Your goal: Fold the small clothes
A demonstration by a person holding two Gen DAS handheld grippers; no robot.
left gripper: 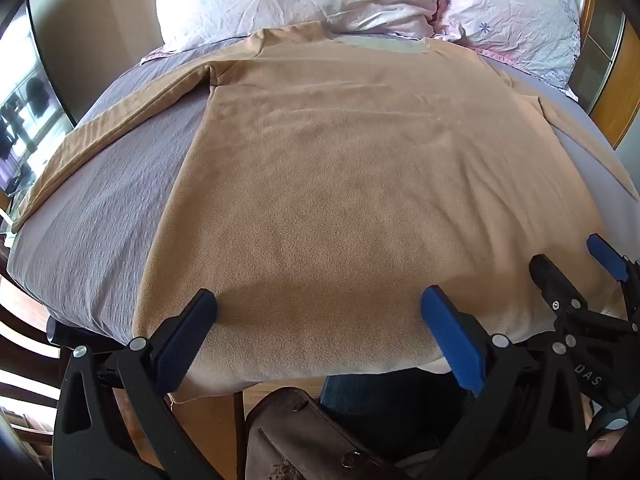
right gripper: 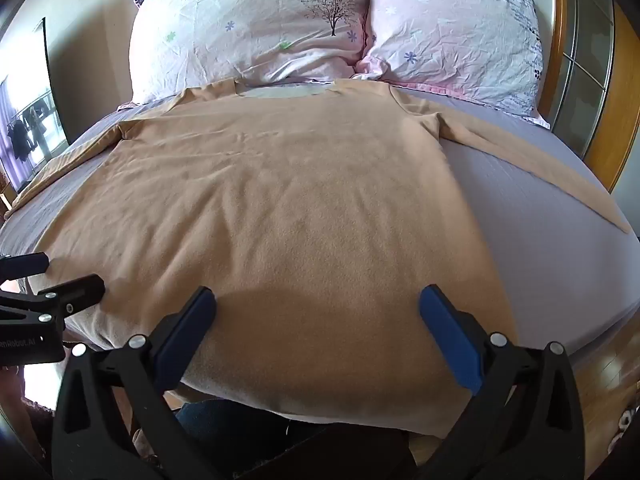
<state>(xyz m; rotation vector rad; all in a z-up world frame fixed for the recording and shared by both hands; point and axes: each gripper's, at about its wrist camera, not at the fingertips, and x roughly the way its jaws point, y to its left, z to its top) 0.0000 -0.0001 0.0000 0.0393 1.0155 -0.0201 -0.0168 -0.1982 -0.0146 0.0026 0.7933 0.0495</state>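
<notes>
We see a tan shirt [left gripper: 352, 168] lying flat on a bed [left gripper: 108, 208]. Its neck is up by two pillows [right gripper: 256, 28], and its bottom edge is near us, at the edge of the bed. One sleeve [left gripper: 112, 120] goes out to the left and the other sleeve [right gripper: 532, 160] goes out to the right. Both sleeves lie flat on the gray sheet.

Our left tongs [left gripper: 318, 312] are wide apart and hold nothing. They hang over the bottom edge of the shirt, near its left corner. Our right tongs [right gripper: 318, 312] are wide apart too and hold nothing. They hang over the bottom edge closer to the right corner. We cannot tell if the blue tips touch the cloth.

In the left view we also see the right tongs off to the side. A brown bag [left gripper: 304, 432] sits down low, under the left tongs.
</notes>
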